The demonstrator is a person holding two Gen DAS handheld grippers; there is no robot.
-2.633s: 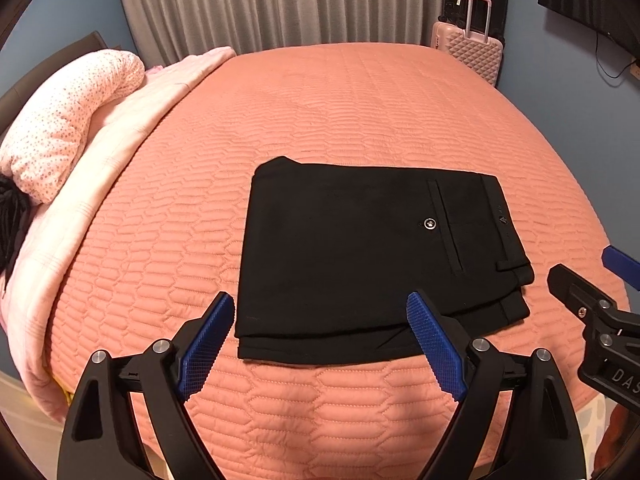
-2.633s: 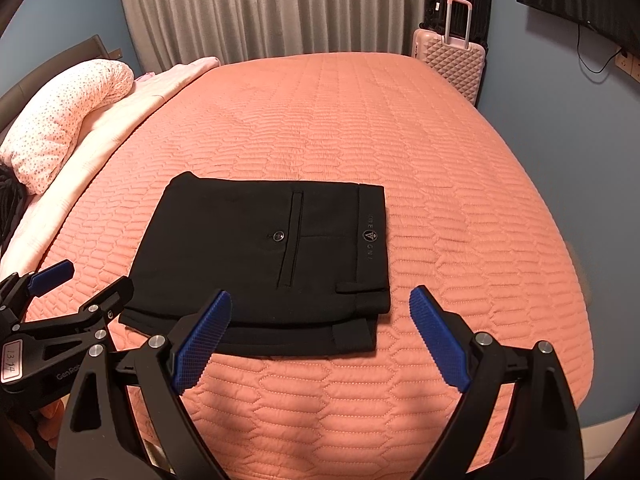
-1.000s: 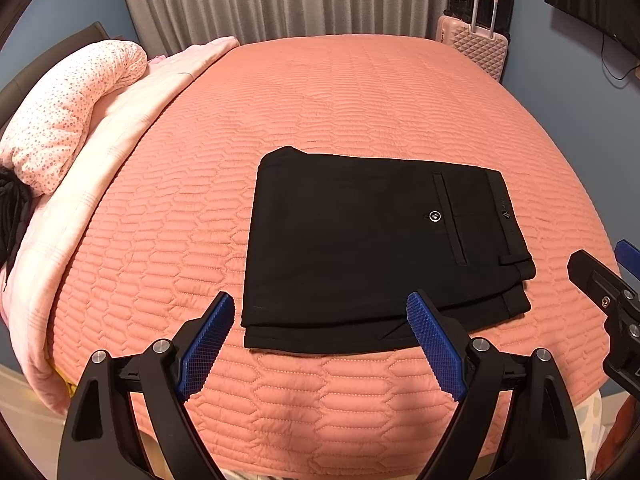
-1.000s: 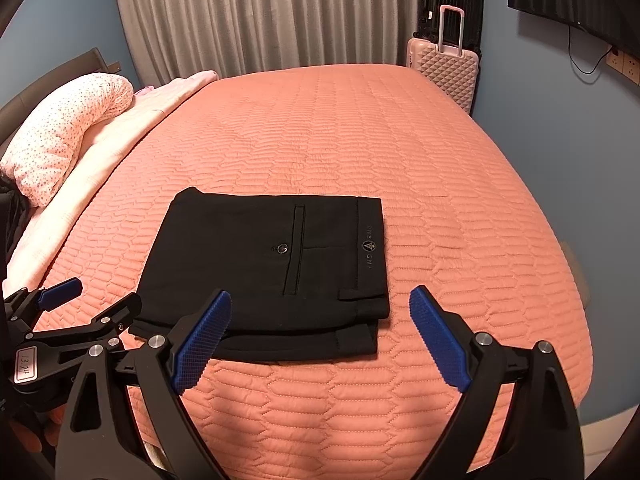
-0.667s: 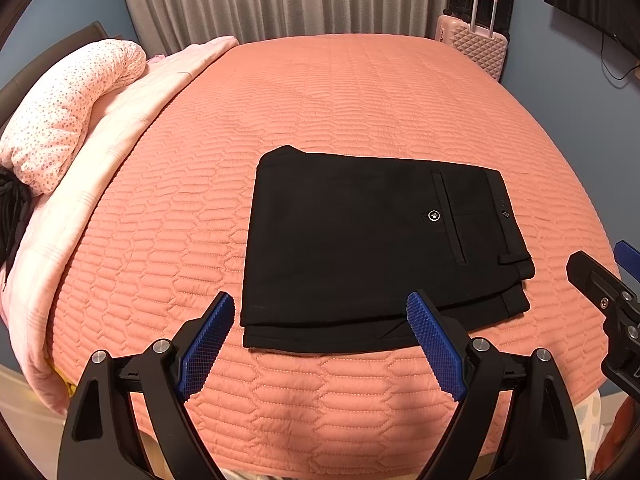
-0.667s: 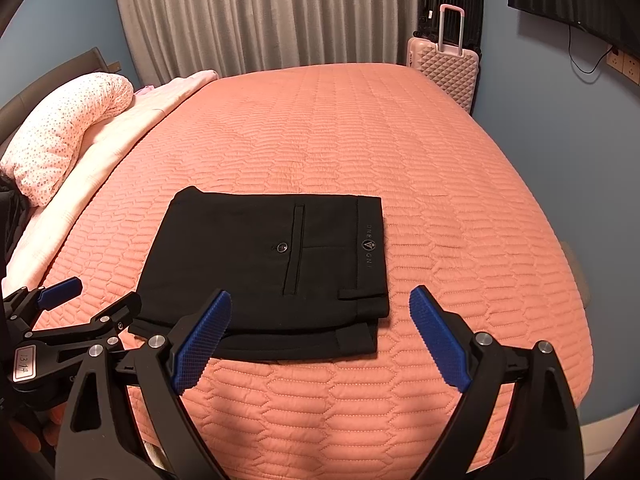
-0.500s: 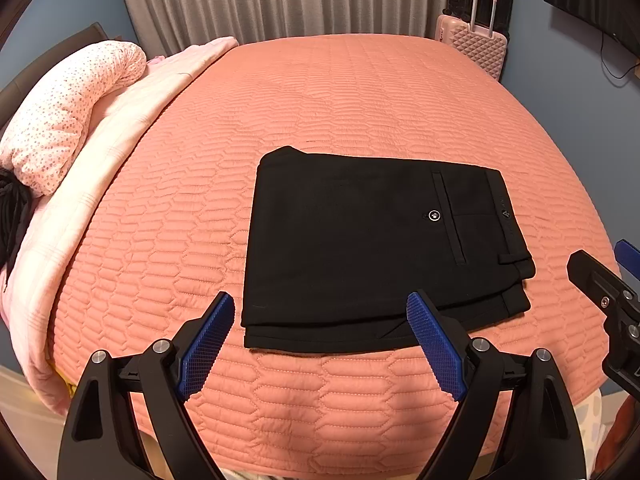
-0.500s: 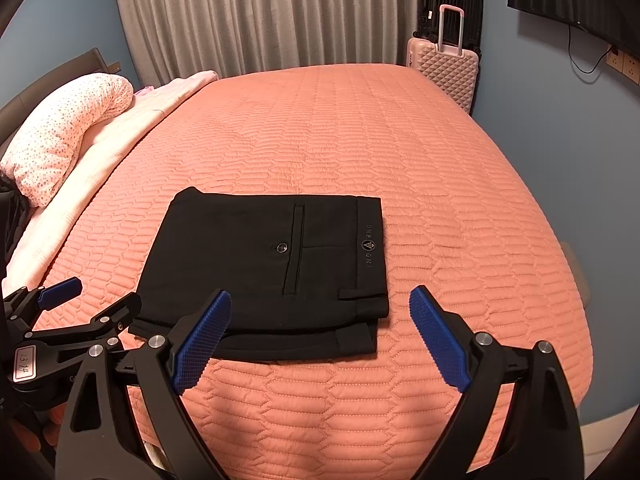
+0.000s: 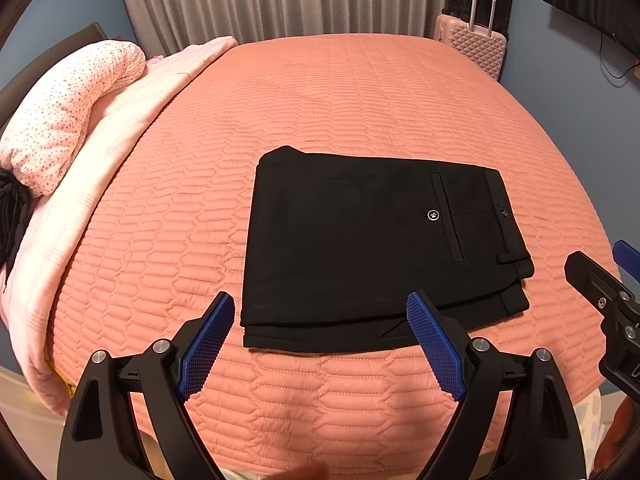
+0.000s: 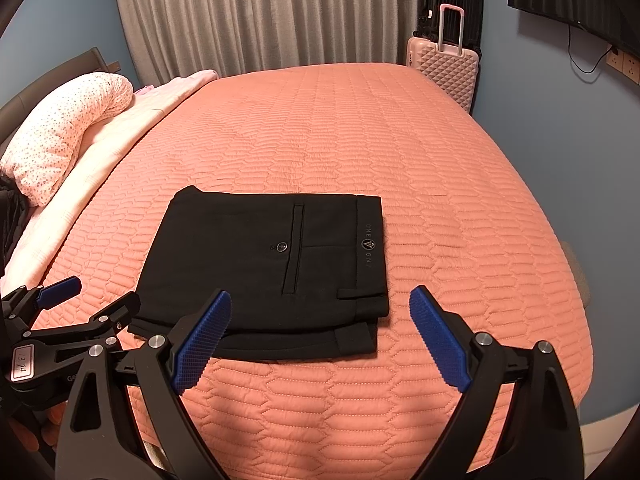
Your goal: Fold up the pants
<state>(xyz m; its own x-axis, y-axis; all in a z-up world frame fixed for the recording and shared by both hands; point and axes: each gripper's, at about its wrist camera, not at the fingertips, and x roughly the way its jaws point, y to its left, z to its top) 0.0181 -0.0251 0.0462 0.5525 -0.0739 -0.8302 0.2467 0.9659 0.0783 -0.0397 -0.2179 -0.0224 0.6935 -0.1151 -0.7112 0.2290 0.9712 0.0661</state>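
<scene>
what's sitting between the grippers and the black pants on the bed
Nothing visible. Only bare bedspread lies between the open right gripper and the folded pants. The left gripper is open too, with the pants' near edge showing between its fingers.

Your right gripper [image 9: 612,280] cut off at left wrist view's right edge; only one finger and sliver of blue pad show. Your left gripper [image 10: 72,300] partly cut by right wrist view's left edge. Pants [image 10: 264,264] waistband lettering too small to read fully. Lower folded layers mostly hidden under top layer. Dark item [image 9: 12,216] beside pillow [image 9: 68,116] cut off, unidentifiable.
</scene>
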